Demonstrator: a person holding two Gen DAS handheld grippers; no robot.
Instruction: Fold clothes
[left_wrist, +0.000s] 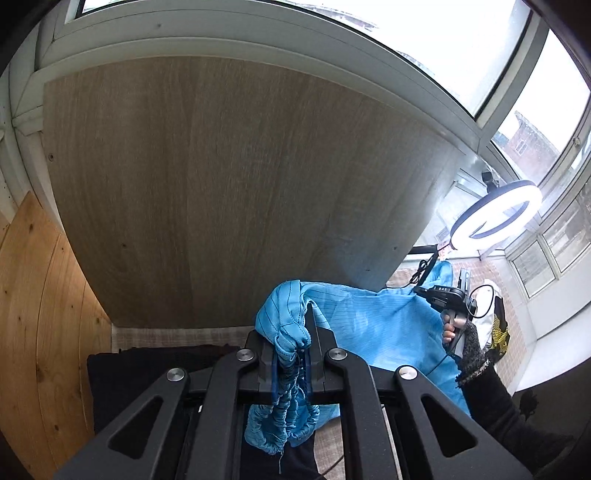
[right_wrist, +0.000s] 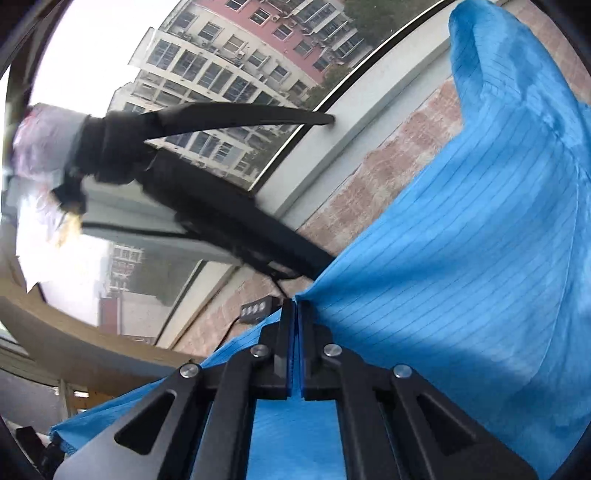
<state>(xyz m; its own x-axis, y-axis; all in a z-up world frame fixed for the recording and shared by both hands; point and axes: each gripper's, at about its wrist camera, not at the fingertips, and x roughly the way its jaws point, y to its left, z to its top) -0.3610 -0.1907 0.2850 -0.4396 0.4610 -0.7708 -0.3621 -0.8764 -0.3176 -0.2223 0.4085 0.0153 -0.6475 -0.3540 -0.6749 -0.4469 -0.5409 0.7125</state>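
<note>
Blue garment (left_wrist: 373, 321) stretched between both grippers, left jaws clamped on its bunched elastic hem, right jaws pinched on an edge

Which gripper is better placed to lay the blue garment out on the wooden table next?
Probably the left gripper: shut on the blue garment's bunched elastic cuff, facing the wooden table. The right gripper, also clamping fabric, faces the window.

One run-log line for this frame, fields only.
left gripper: shut on blue garment elastic cuff | right gripper: shut on garment edge | garment: held up between both | table: bare
</note>
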